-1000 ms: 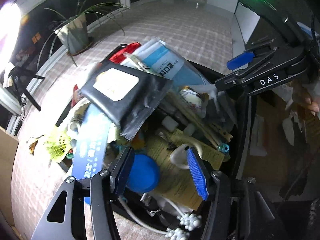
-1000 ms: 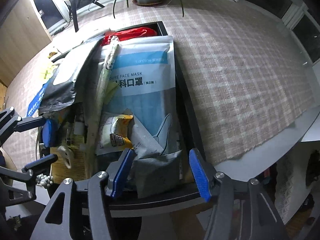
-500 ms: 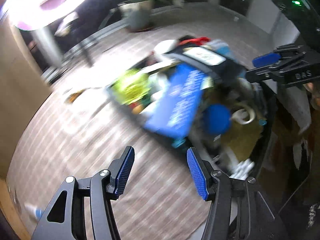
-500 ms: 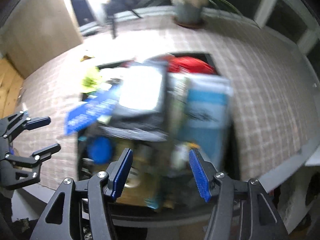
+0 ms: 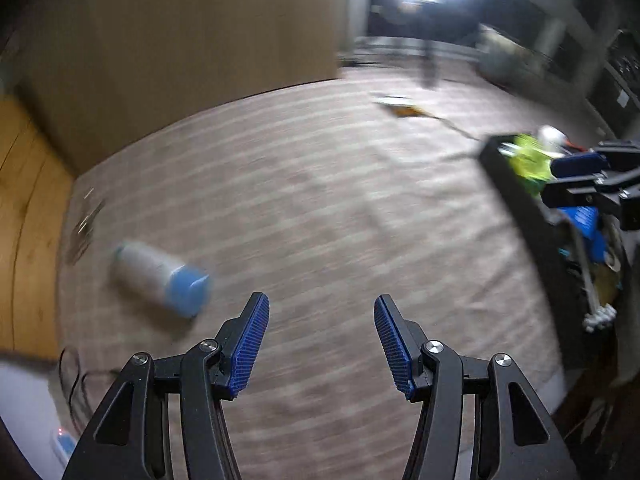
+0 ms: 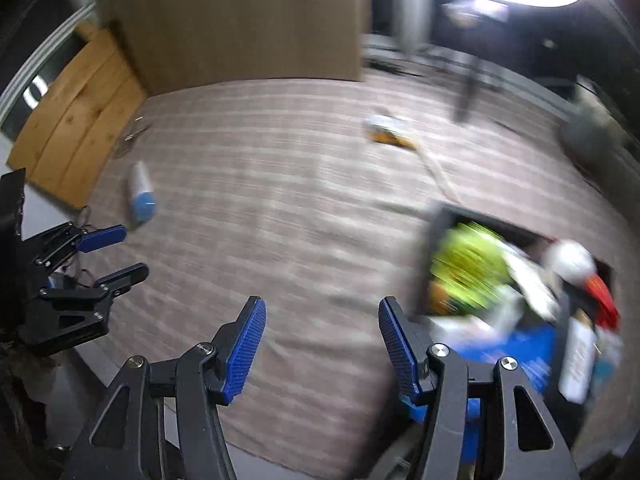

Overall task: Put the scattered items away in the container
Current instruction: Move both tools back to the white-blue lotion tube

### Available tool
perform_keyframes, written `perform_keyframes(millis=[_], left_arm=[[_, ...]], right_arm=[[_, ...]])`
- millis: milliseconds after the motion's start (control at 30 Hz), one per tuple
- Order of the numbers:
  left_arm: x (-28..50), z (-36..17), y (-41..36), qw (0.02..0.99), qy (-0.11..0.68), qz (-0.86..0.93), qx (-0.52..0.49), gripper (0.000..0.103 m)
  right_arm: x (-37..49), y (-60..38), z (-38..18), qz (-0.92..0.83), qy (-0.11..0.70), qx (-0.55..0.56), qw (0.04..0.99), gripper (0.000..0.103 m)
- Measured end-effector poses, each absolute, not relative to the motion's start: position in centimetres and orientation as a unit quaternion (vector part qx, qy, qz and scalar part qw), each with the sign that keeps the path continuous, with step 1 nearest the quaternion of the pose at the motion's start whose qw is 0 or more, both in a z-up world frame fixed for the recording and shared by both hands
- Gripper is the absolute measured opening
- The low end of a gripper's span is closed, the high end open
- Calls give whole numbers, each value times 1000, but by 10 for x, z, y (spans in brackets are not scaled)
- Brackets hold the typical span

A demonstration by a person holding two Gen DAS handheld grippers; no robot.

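While the bottle (image 5: 160, 278) lies on the tablecloth (image 5: 320, 208), both the left gripper (image 5: 321, 346) and right gripper (image 6: 322, 348) are held apart, empty

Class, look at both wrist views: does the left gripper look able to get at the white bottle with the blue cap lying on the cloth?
Probably yes. The left gripper is open and empty, and the bottle lies on its side just ahead, with only bare tablecloth between them. Blur hides the finer detail.
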State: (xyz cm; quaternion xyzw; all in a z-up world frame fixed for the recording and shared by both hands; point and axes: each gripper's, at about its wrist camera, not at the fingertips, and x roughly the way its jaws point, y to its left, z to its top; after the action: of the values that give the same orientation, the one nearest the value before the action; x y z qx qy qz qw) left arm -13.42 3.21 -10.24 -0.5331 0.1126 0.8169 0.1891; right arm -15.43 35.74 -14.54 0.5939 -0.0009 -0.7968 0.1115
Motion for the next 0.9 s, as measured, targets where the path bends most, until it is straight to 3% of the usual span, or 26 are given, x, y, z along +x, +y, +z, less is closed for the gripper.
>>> perform_keyframes(millis=[367, 900], left_arm=[[-179, -153, -120, 63, -32, 818, -571, 62], [-230, -200, -150, 86, -133, 796, -585, 64]], right_arm=[[-241, 188, -183, -753, 9, 618, 227, 55], [-317, 78, -271, -683, -40, 679, 267, 52]])
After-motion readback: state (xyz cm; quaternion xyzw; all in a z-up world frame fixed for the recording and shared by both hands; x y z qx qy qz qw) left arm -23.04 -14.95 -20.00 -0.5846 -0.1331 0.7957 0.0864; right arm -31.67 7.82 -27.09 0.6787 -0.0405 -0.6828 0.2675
